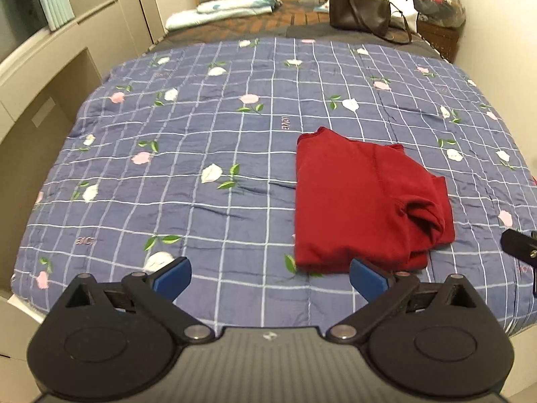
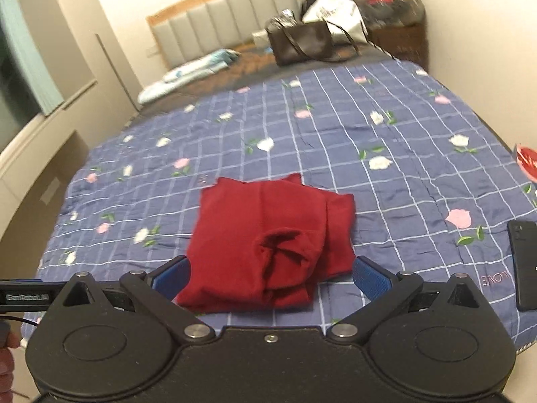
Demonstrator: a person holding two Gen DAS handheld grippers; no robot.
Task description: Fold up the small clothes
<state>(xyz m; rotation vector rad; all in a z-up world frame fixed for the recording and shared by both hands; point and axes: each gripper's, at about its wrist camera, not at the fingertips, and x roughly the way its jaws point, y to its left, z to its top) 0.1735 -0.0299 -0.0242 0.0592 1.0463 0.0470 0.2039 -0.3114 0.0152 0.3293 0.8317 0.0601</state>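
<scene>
Left wrist view: the left gripper point(image 1: 270, 277) is hovering low over the blue checked quilt point(image 1: 201, 154), its blue-padded fingers point(image 1: 173, 277) spread wide apart and gripping nothing. The red garment point(image 1: 362, 201) is lying folded on the quilt just ahead of it and off to its right side, the near hem sitting close in front of the right-hand finger, though whether the two are touching I cannot tell. Far ahead, past the quilt, a brown handbag point(image 1: 359, 13) is standing near the headboard, with a pale pillow point(image 1: 221, 10) lying off to the left of it.

From the right wrist view, the right gripper point(image 2: 272, 277) is also standing wide open and empty. Here the red garment point(image 2: 268, 238) is sitting straight ahead, its near edge reaching in between the two spread fingers point(image 2: 372, 277); a bunched sleeve opening is showing on top of the fold. A dark phone point(image 2: 525, 263) is lying on the quilt point(image 2: 386, 127) off to this gripper's right. At the left edge, part of the other gripper and a person's hand point(image 2: 6, 356) are peeking in.
</scene>
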